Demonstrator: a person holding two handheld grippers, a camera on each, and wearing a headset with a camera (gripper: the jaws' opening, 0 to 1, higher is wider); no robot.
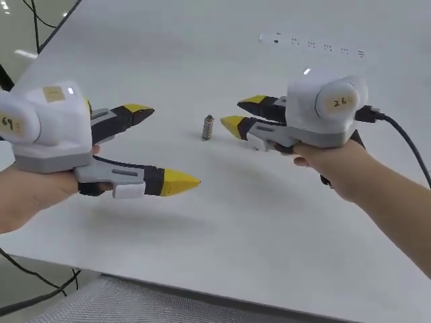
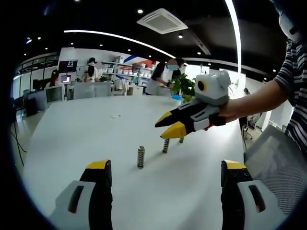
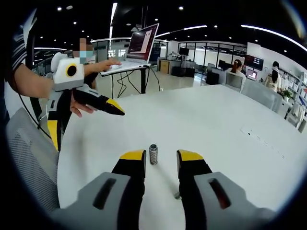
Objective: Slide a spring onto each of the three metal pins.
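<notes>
Spring (image 1: 208, 126) stands upright at centre frame; right gripper (image 1: 237, 113), jaws parted and empty, sits just beside it; left gripper (image 1: 168, 145) gapes wide, empty, lower left; advise a square, gentle approach lest it topple.

A white desk (image 1: 269, 235) spreads across the head view, with a white power strip (image 1: 311, 44) lying flat on it toward 1 o'clock. Grey chair mesh (image 1: 101, 303) shows below the desk's near edge at 7 o'clock, and black cables (image 1: 34, 27) hang at 11 o'clock. In the right gripper view an open laptop (image 3: 143, 42) sits on a stand at 12 o'clock.
</notes>
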